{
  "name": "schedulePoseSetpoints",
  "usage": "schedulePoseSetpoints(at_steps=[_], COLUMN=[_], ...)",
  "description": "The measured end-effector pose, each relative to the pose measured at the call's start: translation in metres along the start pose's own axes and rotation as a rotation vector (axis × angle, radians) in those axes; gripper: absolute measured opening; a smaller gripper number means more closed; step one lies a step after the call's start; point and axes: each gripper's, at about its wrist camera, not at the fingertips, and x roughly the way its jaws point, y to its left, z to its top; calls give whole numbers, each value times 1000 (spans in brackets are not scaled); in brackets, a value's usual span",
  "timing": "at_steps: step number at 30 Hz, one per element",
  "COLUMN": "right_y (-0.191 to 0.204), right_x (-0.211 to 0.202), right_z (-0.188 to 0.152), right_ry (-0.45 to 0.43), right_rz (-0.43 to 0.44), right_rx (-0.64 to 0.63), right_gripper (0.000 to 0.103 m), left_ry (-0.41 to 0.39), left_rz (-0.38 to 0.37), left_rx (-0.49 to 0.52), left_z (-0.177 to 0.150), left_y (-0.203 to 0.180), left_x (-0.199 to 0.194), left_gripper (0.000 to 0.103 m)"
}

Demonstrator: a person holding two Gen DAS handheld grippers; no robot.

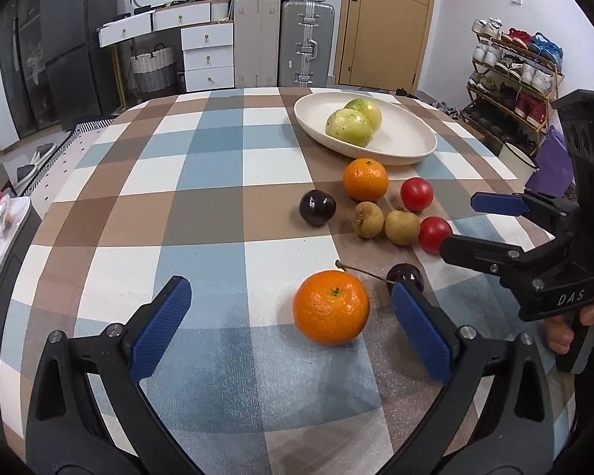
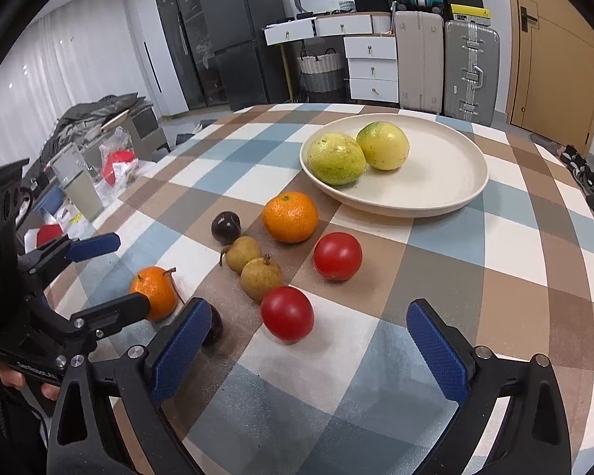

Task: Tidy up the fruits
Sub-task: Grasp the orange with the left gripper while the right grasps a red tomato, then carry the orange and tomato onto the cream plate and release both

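Note:
A white plate (image 1: 412,134) (image 2: 447,182) holds two yellow-green fruits (image 1: 348,127) (image 2: 336,158). On the checked cloth lie a near orange (image 1: 331,307) (image 2: 154,292), a far orange (image 1: 365,179) (image 2: 290,217), two red tomatoes (image 1: 416,194) (image 2: 287,313), two brown longans (image 1: 367,219) (image 2: 262,274) and two dark cherries (image 1: 316,207) (image 2: 226,227). My left gripper (image 1: 293,328) (image 2: 111,277) is open, with the near orange between its fingers. My right gripper (image 2: 309,352) (image 1: 471,221) is open and empty, just short of the near tomato.
The round table (image 1: 202,182) drops off on the left, where bags and clutter (image 2: 111,166) lie. A shoe rack (image 1: 514,79) stands to the right. Drawers and suitcases (image 1: 281,47) stand behind the table.

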Motion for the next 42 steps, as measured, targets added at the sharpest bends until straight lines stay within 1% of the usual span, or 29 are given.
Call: schedulePoseSetpoints(at_steps=[2, 4, 5, 6, 7, 11, 13, 16, 18, 20, 24, 26, 28, 30, 31, 33, 34, 35, 36, 37, 40, 42], right_y=[3, 6, 7, 8, 9, 11, 12, 17, 19, 20, 18, 19, 21, 20, 20, 18, 18, 17, 18, 18, 18, 18], right_x=[1, 4, 6, 9, 11, 13, 14, 19, 23, 24, 23, 23, 23, 23, 23, 23, 22, 22, 22, 21, 21, 20], right_z=[0, -1, -1, -2, -2, -4, -4, -4, -5, -5, -4, -4, -4, -4, -4, -4, -4, -4, -4, -5, -5, -5], right_ry=[4, 17, 26, 39, 51, 65, 68, 84, 96, 94, 90, 91, 91, 90, 90, 88, 87, 86, 86, 85, 82, 82], right_rz=[-3, -3, -5, -6, -6, 1, 5, -15, -23, -24, -32, -35, -37, -36, -36, -32, -29, -27, -27, -29, -25, -18], right_rx=[-20, -34, -39, -43, -46, -57, -62, -90, -101, -108, -102, -111, -117, -116, -113, -106, -103, -104, -107, -108, -111, -110], right_gripper=[95, 90, 84, 76, 72, 65, 64, 60, 57, 56, 47, 46, 45, 41, 40, 38, 36, 31, 30, 30, 30, 30], left_ry=[14, 26, 34, 38, 43, 58, 64, 74, 85, 92, 96, 120, 115, 117, 116, 113, 112, 110, 109, 109, 106, 103], left_rz=[5, 11, 10, 8, 4, -5, -6, -16, -23, -27, -34, -50, -56, -54, -52, -66, -74, -86, -100, -107, -101, -110], left_rx=[-3, -6, -8, -8, -7, -5, -3, -4, -8, -10, -10, 1, 26, 38, 41, 39, 38, 40, 45, 51, 66, 58], left_z=[0, 0, 1, 0, 0, -1, -1, -2, -2, -2, -3, -5, -5, -6, -6, -6, -6, -6, -7, -7, -8, -8], left_y=[0, 1, 2, 2, 2, 1, 1, 1, 1, 2, 1, -1, -5, -9, -9, -9, -9, -9, -10, -11, -15, -14], left_x=[3, 5, 7, 7, 9, 11, 13, 15, 17, 19, 19, 20, 19, 20, 19, 19, 18, 18, 17, 16, 15, 14], left_gripper=[98, 97, 97, 97, 97, 97, 97, 97, 93, 89, 82, 76, 69, 65, 61, 57, 53, 48, 45, 40, 39, 39])
